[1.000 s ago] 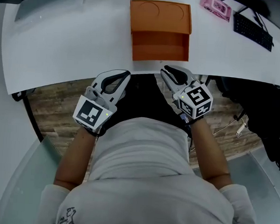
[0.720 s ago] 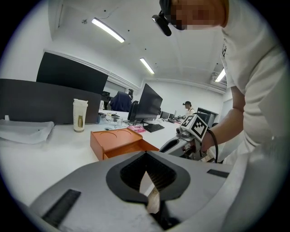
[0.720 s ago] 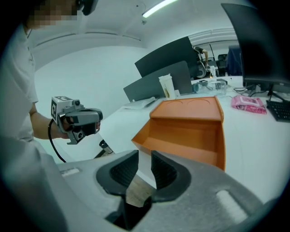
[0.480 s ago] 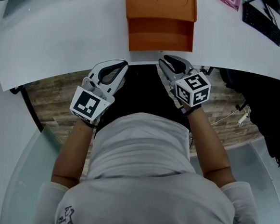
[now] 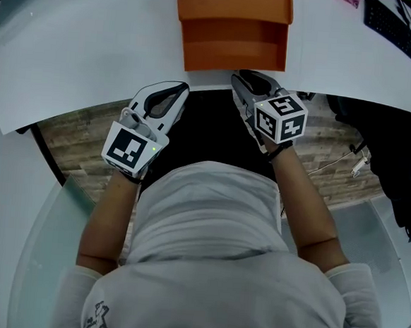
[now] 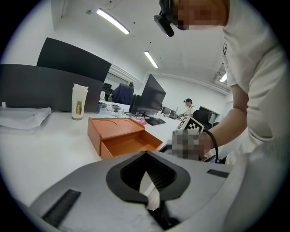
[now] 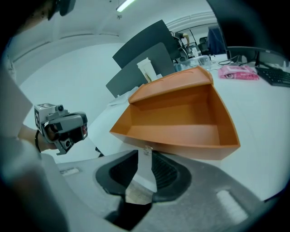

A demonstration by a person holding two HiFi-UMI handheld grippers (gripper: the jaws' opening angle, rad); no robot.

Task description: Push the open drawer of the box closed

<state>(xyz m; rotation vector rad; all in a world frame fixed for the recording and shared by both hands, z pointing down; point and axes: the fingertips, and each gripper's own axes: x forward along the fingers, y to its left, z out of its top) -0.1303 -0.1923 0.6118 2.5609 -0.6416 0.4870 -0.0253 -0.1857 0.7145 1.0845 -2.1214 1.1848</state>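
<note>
Right gripper (image 5: 245, 78) lower; fingers (image 7: 166, 170) freshly ajar, apparently empty.

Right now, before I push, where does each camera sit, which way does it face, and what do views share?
Head view: on the person's head, facing steeply down at table, box and open drawer; shows torso, both arms, left tongs, right tongs.
Left gripper view: on left tongs, facing along their shut jaws toward the drawer; shows torso, right arm.
Right gripper view: on right tongs, facing into the drawer; jaws just opened, nothing clamped between; shows left tongs.
Shared: all show the drawer.
</note>
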